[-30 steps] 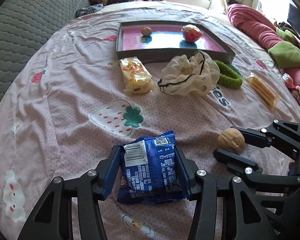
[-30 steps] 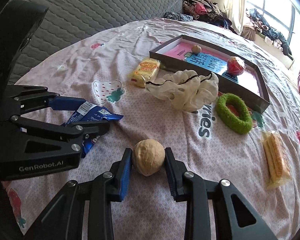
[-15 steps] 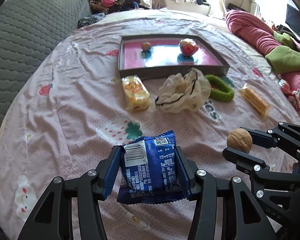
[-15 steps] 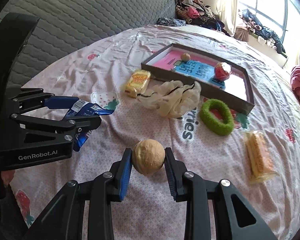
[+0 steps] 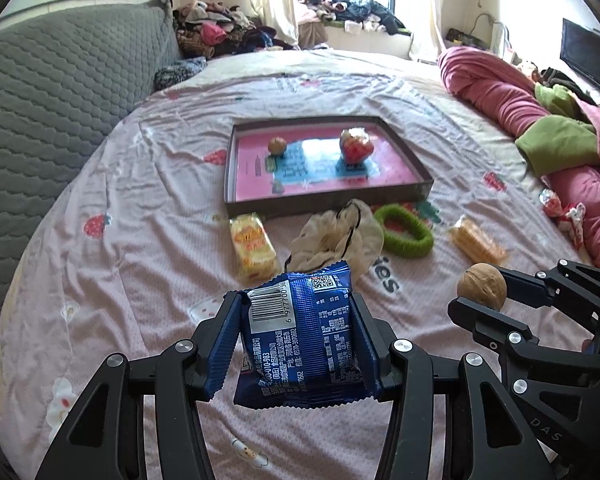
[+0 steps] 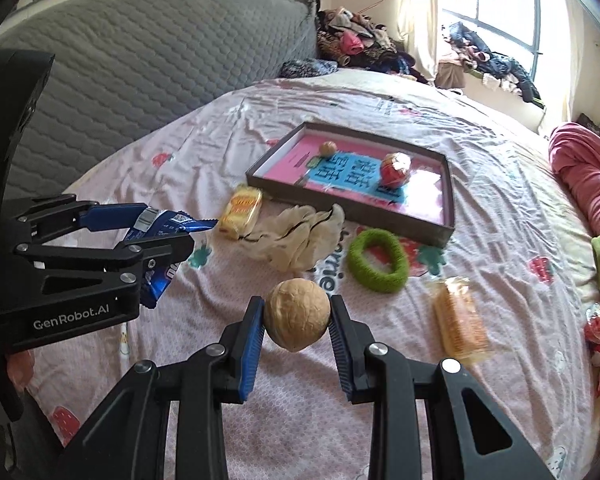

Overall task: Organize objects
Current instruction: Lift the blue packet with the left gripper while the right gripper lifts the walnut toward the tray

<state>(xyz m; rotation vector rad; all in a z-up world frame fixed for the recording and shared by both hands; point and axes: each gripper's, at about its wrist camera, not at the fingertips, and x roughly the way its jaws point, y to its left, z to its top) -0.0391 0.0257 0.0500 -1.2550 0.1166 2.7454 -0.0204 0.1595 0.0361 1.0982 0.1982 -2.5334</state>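
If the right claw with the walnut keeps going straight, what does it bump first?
Probably the cream cloth, lying just ahead of the walnut; the tray lies behind. Depth is uncertain.

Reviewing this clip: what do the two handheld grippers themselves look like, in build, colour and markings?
Both the left gripper and the right gripper are matte black linkage frames with triangular cut-outs and silver pivot screws. Their fingers carry ribbed blue pads. White "GenRobot.AI" lettering marks the left body; "DAS" shows on the right. No cables visible.
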